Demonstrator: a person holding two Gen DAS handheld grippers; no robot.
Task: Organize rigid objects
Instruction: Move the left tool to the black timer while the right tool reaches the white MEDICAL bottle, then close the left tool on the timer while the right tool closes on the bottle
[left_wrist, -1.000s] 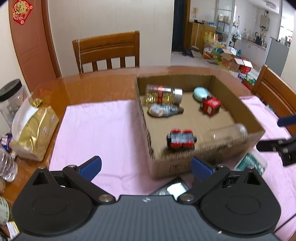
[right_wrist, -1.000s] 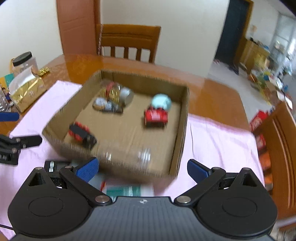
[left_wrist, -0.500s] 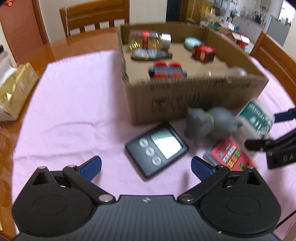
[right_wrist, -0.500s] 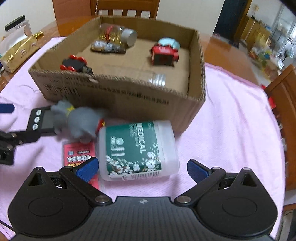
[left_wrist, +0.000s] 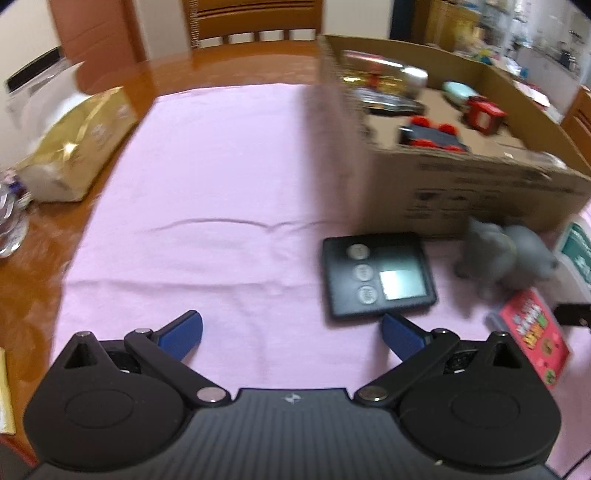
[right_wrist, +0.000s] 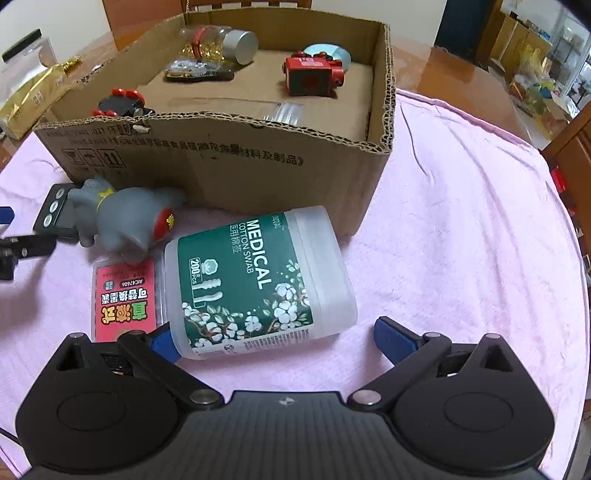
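Both claws gape, grasping nothing: right claw (right_wrist: 273, 338) at the cotton swab jar (right_wrist: 258, 282) (lying sideways at 6 o'clock from the cardboard box (right_wrist: 221, 162)); left claw (left_wrist: 291, 330) near the black timer (left_wrist: 376, 275)

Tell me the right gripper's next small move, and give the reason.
Probably ease the right gripper forward and a little left, so the cotton swab jar sits centred between its fingers, then close. The jar lies on its side on the pink cloth, outside the cardboard box. The jaws stand open; the left fingertip is already against the jar, the right one well clear.
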